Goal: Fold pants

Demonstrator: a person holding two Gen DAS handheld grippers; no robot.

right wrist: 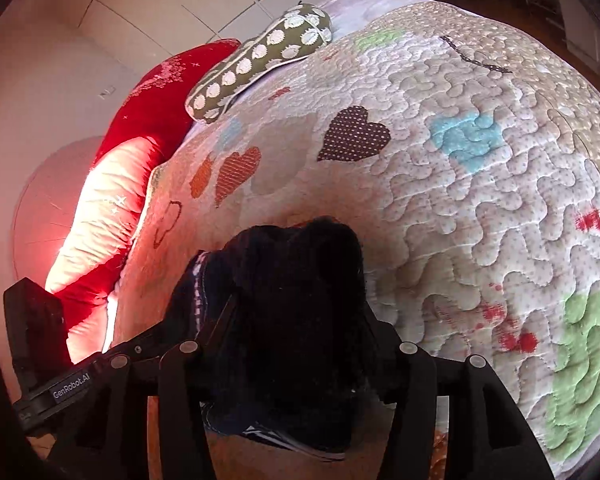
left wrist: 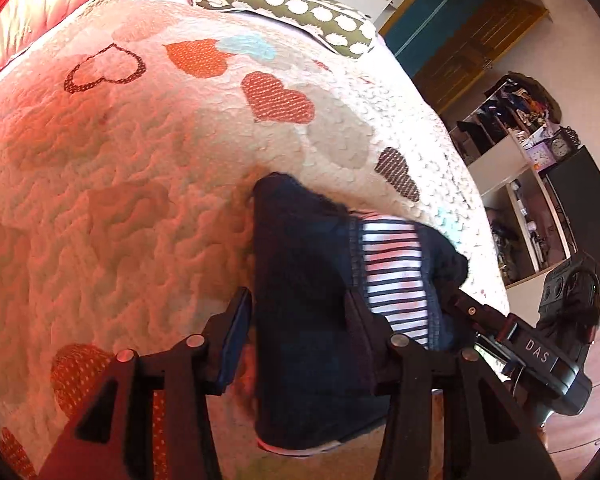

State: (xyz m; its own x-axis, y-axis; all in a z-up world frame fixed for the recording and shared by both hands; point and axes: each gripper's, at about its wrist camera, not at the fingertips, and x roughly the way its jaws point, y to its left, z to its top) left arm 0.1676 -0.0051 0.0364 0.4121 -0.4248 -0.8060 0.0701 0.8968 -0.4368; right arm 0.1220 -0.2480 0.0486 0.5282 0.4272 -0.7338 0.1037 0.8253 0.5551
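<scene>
The pants (left wrist: 300, 280) are dark navy with a blue-and-white striped lining (left wrist: 394, 280). They hang bunched between the fingers of my left gripper (left wrist: 300, 344), lifted off the quilt (left wrist: 120, 200). The left jaws stand wide with the cloth between them. In the right wrist view the same dark pants (right wrist: 296, 300) fill the gap of my right gripper (right wrist: 296, 340) and hide its fingertips. The right gripper also shows in the left wrist view (left wrist: 540, 356), holding the pants' far side. The left gripper's body appears at the right wrist view's lower left (right wrist: 60, 380).
The bed's quilt with heart patches (right wrist: 460, 160) spreads under both grippers. A green spotted bolster pillow (left wrist: 284, 4) and a red pillow (right wrist: 140, 140) lie at the head. Shelves with clutter and a clock (left wrist: 516, 140) stand beyond the bed's right edge.
</scene>
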